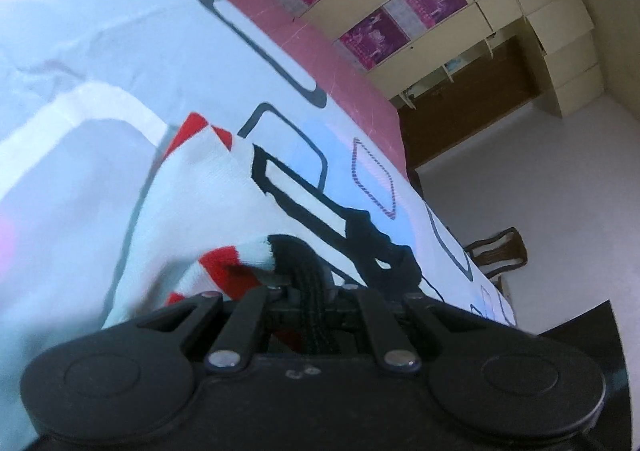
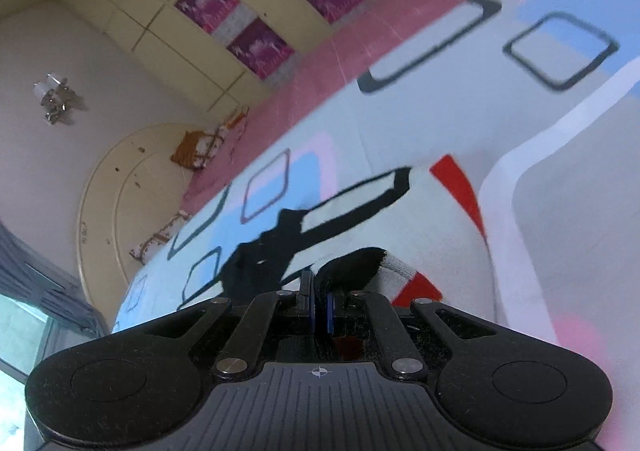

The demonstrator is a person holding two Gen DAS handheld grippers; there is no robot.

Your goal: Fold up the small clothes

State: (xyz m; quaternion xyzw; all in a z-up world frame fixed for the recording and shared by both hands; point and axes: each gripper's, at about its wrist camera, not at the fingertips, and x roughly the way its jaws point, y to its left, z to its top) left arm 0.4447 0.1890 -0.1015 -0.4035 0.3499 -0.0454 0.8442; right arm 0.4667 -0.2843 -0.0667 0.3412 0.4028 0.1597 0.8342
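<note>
Garment (image 1: pixel 224 187), white knit w/ red patches and black outlined shapes, is off the bedsheet (image 1: pixel 120 31) at its near edge and draped just ahead of both tools. Each tool holds one black-trimmed corner. Fold status: judged early to mid-stage. No finished crease visible; cloth hangs loose and bunched between the two grips, rest trails onto the sheet ahead. Remaining, by my reading: carry the held edge over, lay it flat, release, then any further folds.

Left gripper (image 1: pixel 308 275): jaws pressed together on the black edge, w/ red-and-white fabric bunched directly in front and to its left. Right gripper (image 2: pixel 320 291): jaws likewise nipped tight on a black hem; blue pads (image 2: pixel 330 313) nearly meet, cloth rising just above them, red patch to the right.

Pose: both tools angled downward toward the bed, views tilted opposite ways, so the wrists look canted in mirror fashion. Pink mattress edge (image 2: pixel 320 63) and cupboards (image 2: pixel 168 27) lie well beyond the garment. Hands not visible in either view.
</note>
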